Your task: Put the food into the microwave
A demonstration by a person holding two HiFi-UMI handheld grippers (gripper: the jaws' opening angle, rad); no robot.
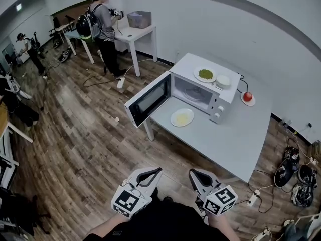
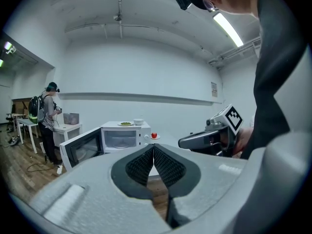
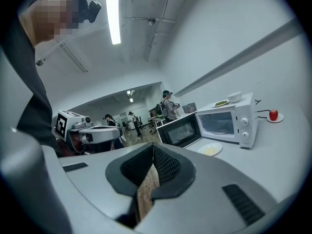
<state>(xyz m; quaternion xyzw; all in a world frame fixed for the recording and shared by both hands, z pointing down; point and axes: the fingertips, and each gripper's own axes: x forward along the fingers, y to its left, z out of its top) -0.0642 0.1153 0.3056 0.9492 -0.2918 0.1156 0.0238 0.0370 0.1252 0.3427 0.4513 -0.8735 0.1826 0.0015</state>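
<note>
Short of the white table [image 1: 235, 134], we are holding the left gripper [image 1: 156, 170] and the right gripper [image 1: 192, 173] with jaws closed and empty, well apart from the food. The plate of yellow food [image 1: 182, 117] is sitting just before the microwave [image 1: 193, 64], whose door [image 1: 148, 100] is standing open, evidently for loading.

The boxy white microwave [image 1: 188, 64] has a smooth, satin casing, and its open door [image 1: 148, 102] carries a dark, glossy glass pane. The pale grey rectangular table [image 1: 235, 139] looks matt and smooth. The brown plank floor [image 1: 85, 144] shows wood grain with a dull sheen. The round white plate [image 1: 173, 119] looks glazed. The left gripper [image 2: 153, 147] and right gripper [image 3: 153, 146] have matt grey plastic shells and black, finely ribbed pads [image 2: 139, 167].
</note>
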